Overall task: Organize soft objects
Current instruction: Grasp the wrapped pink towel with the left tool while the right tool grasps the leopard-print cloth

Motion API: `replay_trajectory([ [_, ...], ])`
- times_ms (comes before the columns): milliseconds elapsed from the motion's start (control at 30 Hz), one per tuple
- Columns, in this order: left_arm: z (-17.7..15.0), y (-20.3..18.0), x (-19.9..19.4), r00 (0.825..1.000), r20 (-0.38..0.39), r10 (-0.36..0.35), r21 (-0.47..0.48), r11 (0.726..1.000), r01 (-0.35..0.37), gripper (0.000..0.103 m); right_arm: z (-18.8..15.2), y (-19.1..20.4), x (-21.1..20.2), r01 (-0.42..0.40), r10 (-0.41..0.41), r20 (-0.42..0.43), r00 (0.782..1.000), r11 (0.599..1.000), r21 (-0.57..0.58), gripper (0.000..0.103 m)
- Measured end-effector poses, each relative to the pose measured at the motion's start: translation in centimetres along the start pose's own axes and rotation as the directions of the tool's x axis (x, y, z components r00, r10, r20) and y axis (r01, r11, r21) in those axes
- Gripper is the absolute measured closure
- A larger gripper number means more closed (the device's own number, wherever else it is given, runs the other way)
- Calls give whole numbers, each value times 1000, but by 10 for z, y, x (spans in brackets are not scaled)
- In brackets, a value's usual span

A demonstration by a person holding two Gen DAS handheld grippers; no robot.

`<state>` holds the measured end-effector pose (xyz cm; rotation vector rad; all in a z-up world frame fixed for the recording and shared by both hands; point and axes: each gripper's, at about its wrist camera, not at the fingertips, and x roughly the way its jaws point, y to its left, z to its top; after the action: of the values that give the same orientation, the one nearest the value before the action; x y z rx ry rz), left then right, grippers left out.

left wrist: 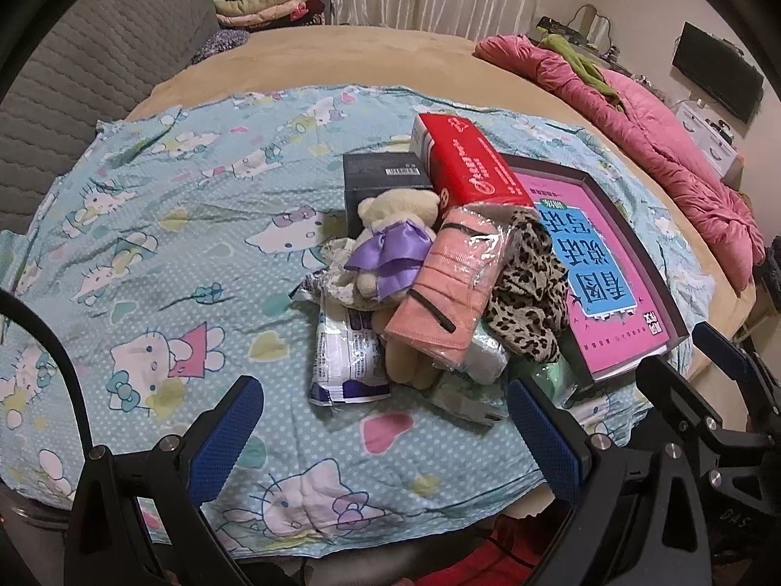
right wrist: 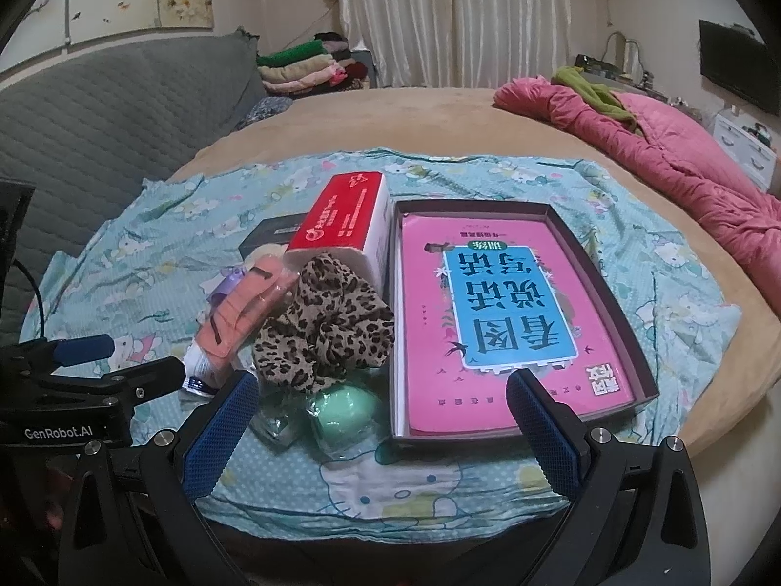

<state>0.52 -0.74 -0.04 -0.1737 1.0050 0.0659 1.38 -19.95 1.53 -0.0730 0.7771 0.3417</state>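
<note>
A heap of soft things lies on the cartoon-cat cloth [left wrist: 146, 254]: a cream plush bear in a purple dress [left wrist: 390, 239], a pink folded cloth in clear wrap [left wrist: 449, 283], a leopard-print scrunchie [left wrist: 527, 293] [right wrist: 327, 322], a white-and-blue packet [left wrist: 346, 356] and a green soft ball in wrap [right wrist: 341, 412]. My left gripper [left wrist: 385, 432] is open at the near edge of the heap, holding nothing. My right gripper [right wrist: 383, 427] is open too, low in front of the green ball and the book tray.
A dark tray [right wrist: 629, 322] holds a pink book [right wrist: 507, 312]. A red-and-white box [right wrist: 351, 215] and a black box [left wrist: 380, 180] sit behind the heap. A pink quilt [right wrist: 683, 156] lies at the right, folded clothes [right wrist: 302, 66] at the back, a grey headboard [right wrist: 97, 112] left.
</note>
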Motion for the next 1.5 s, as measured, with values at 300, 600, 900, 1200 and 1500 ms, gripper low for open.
replay_trajectory([
  [300,12,3,21,998,-40,-47,6,999,47,2,2,-5,13,-15,15,-9,1000,1000,8,2],
  [600,34,-12,37,997,-45,-62,66,996,65,7,6,-11,25,-29,29,-30,999,999,17,2],
  [900,45,-15,51,993,-76,-87,83,992,93,22,12,-15,39,-42,43,-57,997,999,19,2],
  [1200,49,-17,61,990,-99,-104,98,989,113,34,26,-20,63,-91,93,-66,993,995,33,2],
  [1500,50,-9,65,981,-104,-161,64,984,169,50,38,-15,90,-152,152,-96,984,988,7,2],
])
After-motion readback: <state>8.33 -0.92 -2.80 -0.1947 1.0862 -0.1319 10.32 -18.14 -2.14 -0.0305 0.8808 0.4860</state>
